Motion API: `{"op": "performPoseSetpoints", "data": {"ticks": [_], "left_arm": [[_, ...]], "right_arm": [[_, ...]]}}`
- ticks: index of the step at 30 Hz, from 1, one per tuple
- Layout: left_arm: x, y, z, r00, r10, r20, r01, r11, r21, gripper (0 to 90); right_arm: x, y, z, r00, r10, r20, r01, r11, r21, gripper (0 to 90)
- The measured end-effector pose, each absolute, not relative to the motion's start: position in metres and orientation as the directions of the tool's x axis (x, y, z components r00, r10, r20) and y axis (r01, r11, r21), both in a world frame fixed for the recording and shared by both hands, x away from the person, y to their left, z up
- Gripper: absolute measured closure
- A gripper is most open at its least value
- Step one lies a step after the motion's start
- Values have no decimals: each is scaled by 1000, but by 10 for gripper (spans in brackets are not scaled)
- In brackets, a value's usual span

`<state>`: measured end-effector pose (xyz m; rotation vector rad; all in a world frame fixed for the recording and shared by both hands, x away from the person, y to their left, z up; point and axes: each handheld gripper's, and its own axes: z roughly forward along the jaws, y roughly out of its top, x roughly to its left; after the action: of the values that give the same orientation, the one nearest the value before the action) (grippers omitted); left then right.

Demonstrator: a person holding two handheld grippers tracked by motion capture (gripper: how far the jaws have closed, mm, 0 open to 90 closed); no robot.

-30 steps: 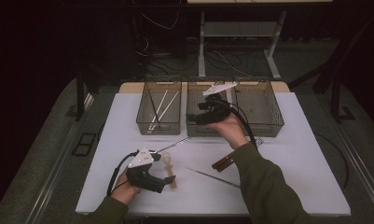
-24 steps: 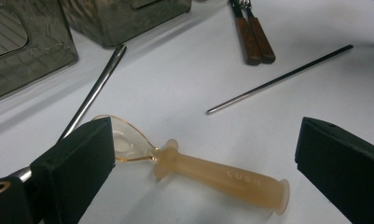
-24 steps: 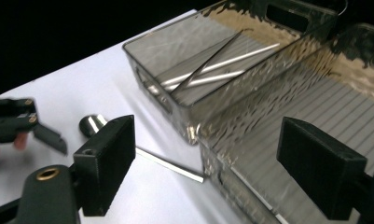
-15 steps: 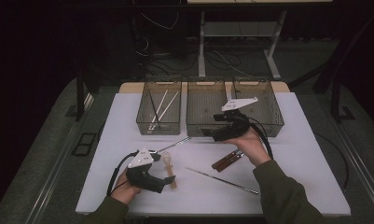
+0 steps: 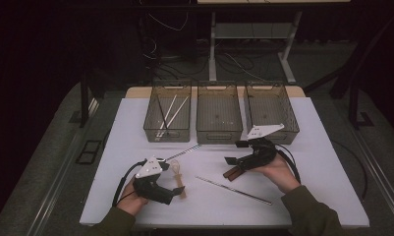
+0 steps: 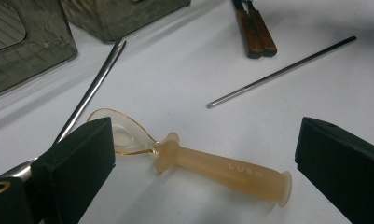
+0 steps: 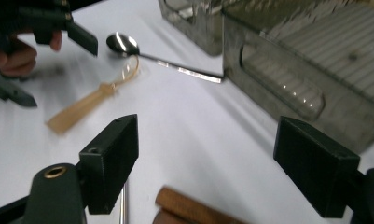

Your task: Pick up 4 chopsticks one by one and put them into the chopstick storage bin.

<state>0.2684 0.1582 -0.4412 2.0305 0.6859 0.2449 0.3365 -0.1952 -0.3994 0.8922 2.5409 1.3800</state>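
dark floor and cable clutter are seen behind a white tabletop (image 5: 135,123), on which three clear bins are lined up side by side at the far edge. chopsticks (image 5: 171,112) are already laid in the left bin (image 5: 154,129), so a sorting of utensils by kind is judged to be the work in hand; the middle bin (image 5: 218,133) and the right bin (image 5: 290,129) appear unfilled.

the left gripper (image 5: 171,191) is held low with its jaws parted, nothing clamped, and the amber spoon (image 6: 212,163) is framed between them on the cloth, handle toward the right jaw, presumably so the thick handle can be pinched across its width. a metal spoon (image 7: 162,58) is left just beyond it, its handle reaching toward the bins.

the right gripper (image 5: 234,155) is likewise released, its jaws having just narrowed a little with nothing yet between them. it is poised above the brown wooden handles (image 7: 194,212), which lie at the bottom of the right gripper view and are judged to be its target. a thin metal rod (image 5: 234,189) is left lying diagonally near the front edge, apart from both.
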Motion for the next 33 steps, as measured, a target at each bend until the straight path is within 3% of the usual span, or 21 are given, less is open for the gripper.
{"op": "performPoseSetpoints", "data": {"ticks": [7, 18, 23, 33], "left_arm": [[268, 158, -442, 829, 551, -94, 368, -411, 834, 33], [266, 158, -441, 832, 547, -95, 365, -410, 836, 33], [266, 157, -441, 831, 547, -97, 366, -408, 836, 33], [266, 158, -441, 834, 543, -101, 365, -404, 839, 33]], "right_arm": [[323, -205, -400, -824, 535, 187, 455, 429, 780, 309], [294, -218, -402, -851, 508, 130, 432, 538, 724, 563], [287, -222, -403, -838, 521, 160, 478, 562, 676, 606], [279, -222, -403, -859, 498, 116, 464, 664, 586, 675]]}}
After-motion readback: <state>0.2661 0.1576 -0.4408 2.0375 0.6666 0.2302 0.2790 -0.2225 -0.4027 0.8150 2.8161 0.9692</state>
